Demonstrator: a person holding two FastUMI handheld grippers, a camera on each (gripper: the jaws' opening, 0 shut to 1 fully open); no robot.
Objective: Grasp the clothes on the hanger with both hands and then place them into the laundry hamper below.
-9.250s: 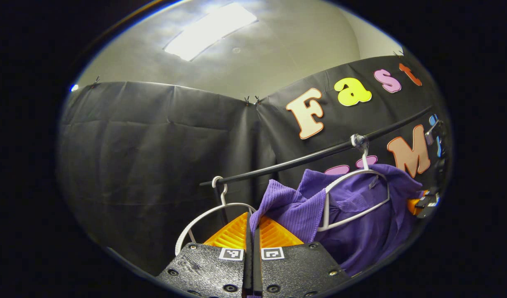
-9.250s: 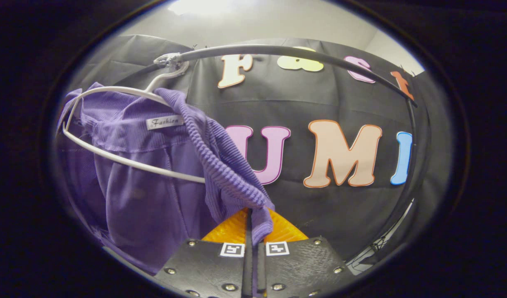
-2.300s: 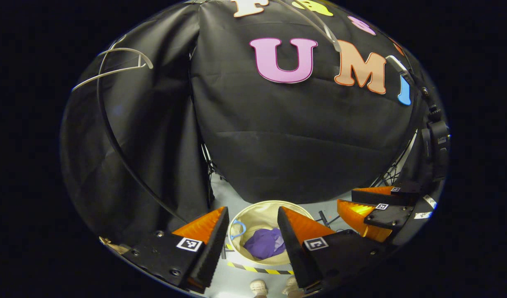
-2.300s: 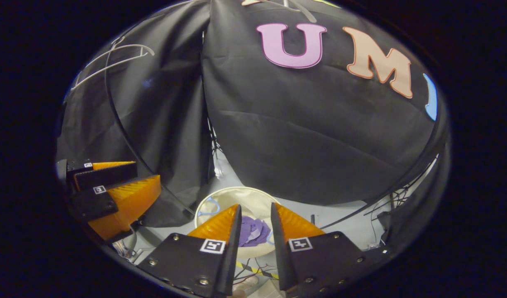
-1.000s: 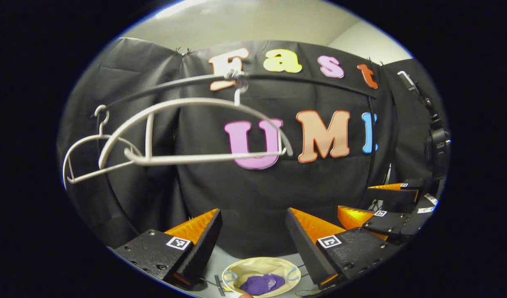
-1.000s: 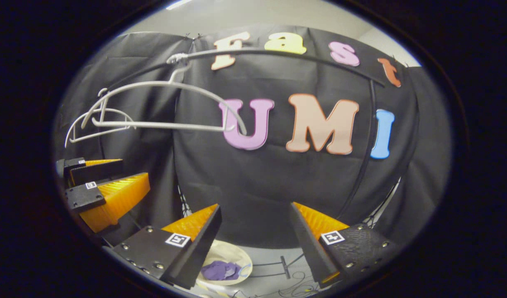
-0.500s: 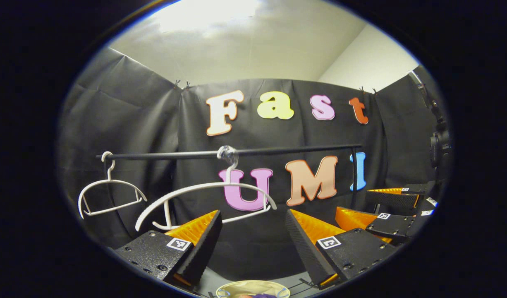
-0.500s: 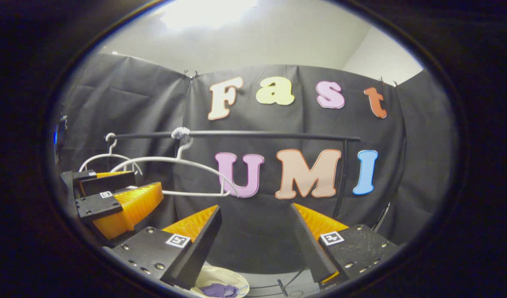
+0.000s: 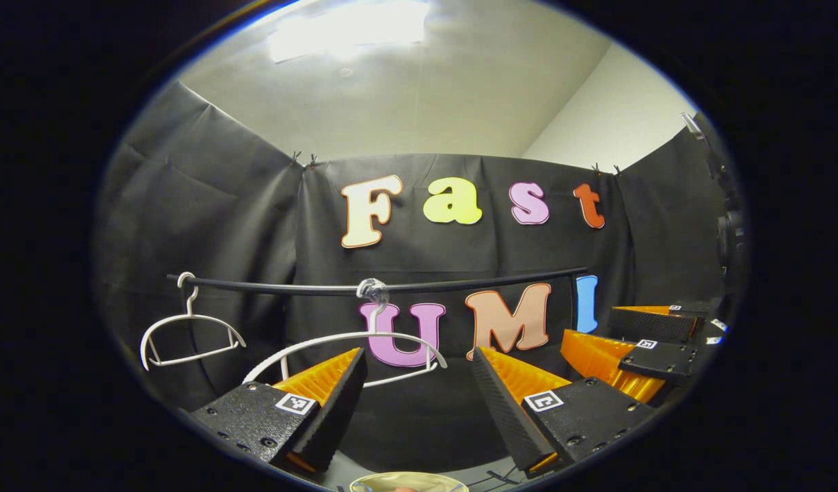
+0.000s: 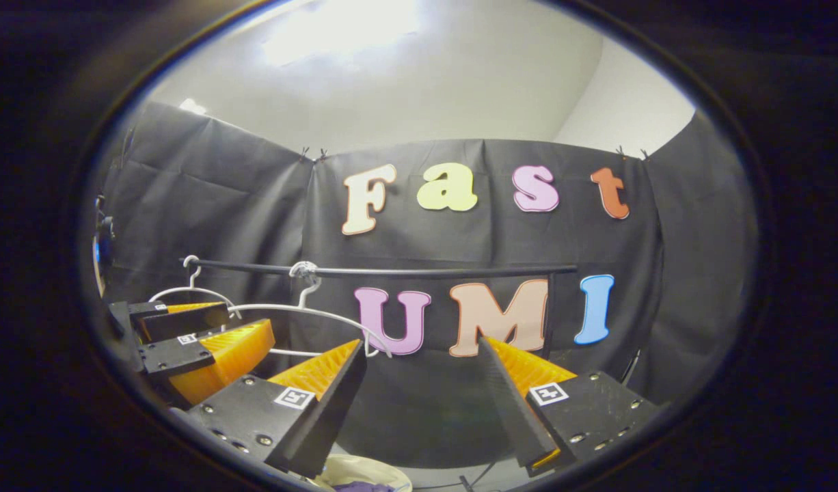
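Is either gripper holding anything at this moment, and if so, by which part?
Nothing is held. The left gripper and right gripper both stand open with bare fingers, facing the bare hangers on the rail.

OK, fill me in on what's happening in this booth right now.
A person holds two grippers, both raised toward the rail. The left gripper and the right gripper are open and hold nothing. Two white hangers hang bare on the rail: the near hanger and the far hanger. A bit of purple clothing lies in the laundry hamper below, so the drop looks done.
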